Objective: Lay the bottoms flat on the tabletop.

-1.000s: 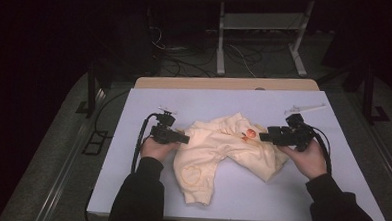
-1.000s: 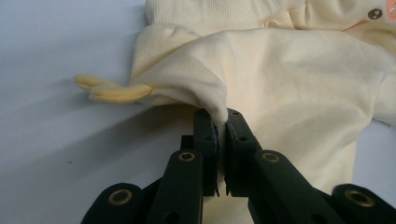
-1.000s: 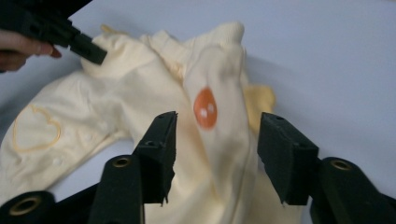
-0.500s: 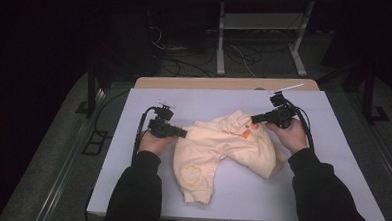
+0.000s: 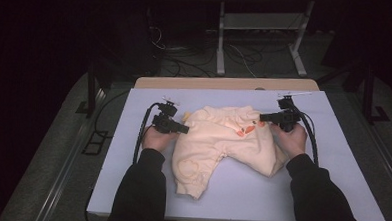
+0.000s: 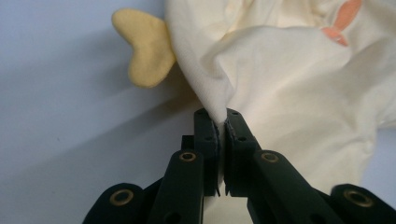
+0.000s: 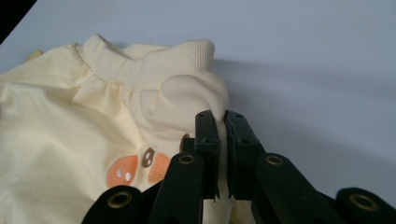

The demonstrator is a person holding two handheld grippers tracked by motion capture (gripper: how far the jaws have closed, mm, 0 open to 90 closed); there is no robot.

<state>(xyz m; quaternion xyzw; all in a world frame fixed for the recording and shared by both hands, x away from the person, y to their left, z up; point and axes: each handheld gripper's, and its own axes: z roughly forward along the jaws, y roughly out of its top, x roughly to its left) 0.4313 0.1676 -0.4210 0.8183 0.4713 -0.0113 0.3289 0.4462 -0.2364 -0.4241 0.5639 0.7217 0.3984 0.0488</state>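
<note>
the left gripper [image 5: 185, 129] sits at the left edge of the cream garment [image 5: 222, 146], its jaws clamped on a pinch of the fabric beside a small yellow heart-shaped tab [image 6: 145, 47]. the garment lies crumpled in the middle of the pale table [image 5: 132, 158], orange prints [image 5: 247, 130] facing up. at its far right, the right gripper [image 5: 263, 116] has just closed and pinches fabric by the ribbed collar [image 7: 154, 60].

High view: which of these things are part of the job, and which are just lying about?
In the job:
- pale yellow cotton baby garment with orange prints
- left gripper, shut on its fabric
- right gripper, shut on its fabric
- light blue table

Lying about:
- white metal frame on the floor behind
- tangled black cables on the floor
</note>
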